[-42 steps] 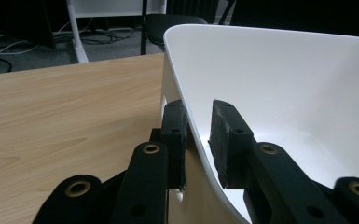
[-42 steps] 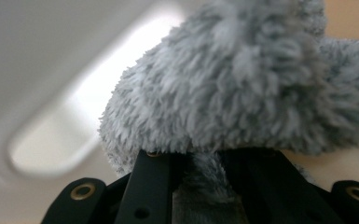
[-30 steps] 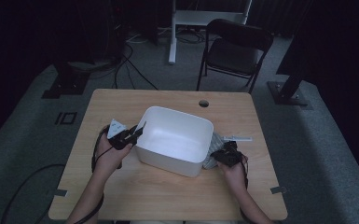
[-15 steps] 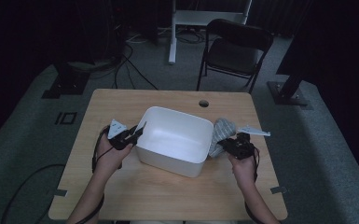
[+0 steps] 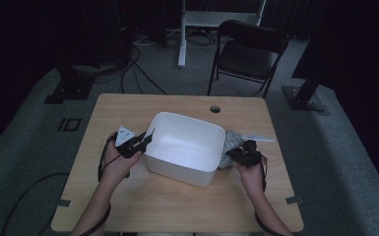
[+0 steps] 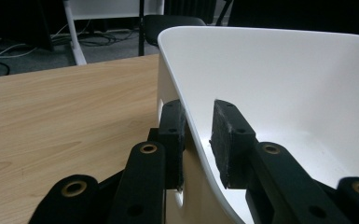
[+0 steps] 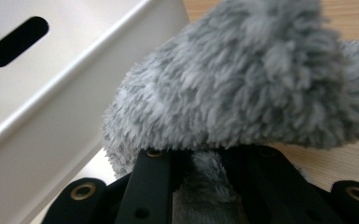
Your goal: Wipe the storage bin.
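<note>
At centre frame the left gripper (image 5: pixel 145 139) pinches the left wall of the white tub (image 5: pixel 187 129). Just right of the tub, the right gripper (image 5: pixel 239 155) clamps a fluffy grey cloth (image 5: pixel 229 142) above the table (image 5: pixel 128 196).

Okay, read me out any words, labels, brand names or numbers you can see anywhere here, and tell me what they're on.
No readable text: the white bin, the fluffy grey cloth and the wooden table bear no words, labels or numbers, and neither do the black jaws of the grippers.
</note>
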`<state>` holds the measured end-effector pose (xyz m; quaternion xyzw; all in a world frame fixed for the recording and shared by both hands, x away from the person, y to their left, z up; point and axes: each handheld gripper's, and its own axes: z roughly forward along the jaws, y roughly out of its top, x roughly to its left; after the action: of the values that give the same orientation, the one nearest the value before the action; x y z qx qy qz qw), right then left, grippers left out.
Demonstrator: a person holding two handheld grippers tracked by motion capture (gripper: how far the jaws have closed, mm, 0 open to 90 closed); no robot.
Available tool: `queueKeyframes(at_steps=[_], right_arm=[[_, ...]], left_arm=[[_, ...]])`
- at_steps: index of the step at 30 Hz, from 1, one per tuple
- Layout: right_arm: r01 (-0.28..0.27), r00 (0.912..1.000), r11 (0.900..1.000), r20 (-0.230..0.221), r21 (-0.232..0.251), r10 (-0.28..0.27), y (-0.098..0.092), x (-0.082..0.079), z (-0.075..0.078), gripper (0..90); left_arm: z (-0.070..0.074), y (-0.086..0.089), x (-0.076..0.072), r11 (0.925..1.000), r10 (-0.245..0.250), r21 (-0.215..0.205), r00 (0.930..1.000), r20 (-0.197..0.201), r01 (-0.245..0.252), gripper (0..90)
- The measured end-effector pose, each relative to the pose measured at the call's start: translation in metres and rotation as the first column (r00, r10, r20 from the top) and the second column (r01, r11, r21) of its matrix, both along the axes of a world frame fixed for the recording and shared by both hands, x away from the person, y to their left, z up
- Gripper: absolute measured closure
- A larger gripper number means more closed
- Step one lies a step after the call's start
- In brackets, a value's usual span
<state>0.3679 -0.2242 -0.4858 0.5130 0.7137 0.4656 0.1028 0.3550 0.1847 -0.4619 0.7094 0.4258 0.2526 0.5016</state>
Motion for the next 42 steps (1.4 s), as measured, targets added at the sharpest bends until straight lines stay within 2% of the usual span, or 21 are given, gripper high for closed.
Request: queueKeyframes(at_steps=[12,15,18,21,26,34,42], right_arm=[[0.003,0.9982,0.999,-0.06,-0.052,-0.006,0.005,0.008,-0.023,77.6],[0.004,0.997,0.998,-0.077,-0.06,-0.008,0.005,0.009,-0.028,77.6],[0.006,0.9964,0.997,-0.084,-0.071,-0.012,0.006,0.01,-0.031,77.5],[0.008,0.995,0.998,-0.099,-0.06,-0.014,0.005,0.011,-0.035,77.4],[0.015,0.9955,0.998,-0.093,-0.053,-0.019,0.0,0.009,-0.03,77.1],[0.05,0.997,0.998,-0.058,-0.026,-0.051,-0.02,-0.003,-0.012,76.8],[0.076,0.9965,0.997,-0.037,-0.005,-0.076,-0.04,-0.017,0.0,76.5]], left_arm=[[0.0,0.0,0.0,1.0,0.002,-0.001,1.0,-0.001,-0.002,74.0],[0.0,0.003,0.001,0.9997,-0.006,-0.022,0.9999,-0.009,0.005,74.0],[0.0,0.004,0.001,0.9998,-0.007,-0.021,0.9999,-0.008,0.007,73.6],[0.0,0.005,0.001,0.9997,-0.008,-0.024,0.9999,-0.012,0.008,73.6],[0.002,0.007,0.0,0.9998,-0.02,-0.011,0.9996,-0.022,0.019,73.1],[0.008,0.006,-0.009,0.9983,-0.035,0.046,0.9983,-0.046,0.037,70.2],[0.012,0.006,-0.024,0.9965,-0.059,0.055,0.9946,-0.085,0.064,67.9]])
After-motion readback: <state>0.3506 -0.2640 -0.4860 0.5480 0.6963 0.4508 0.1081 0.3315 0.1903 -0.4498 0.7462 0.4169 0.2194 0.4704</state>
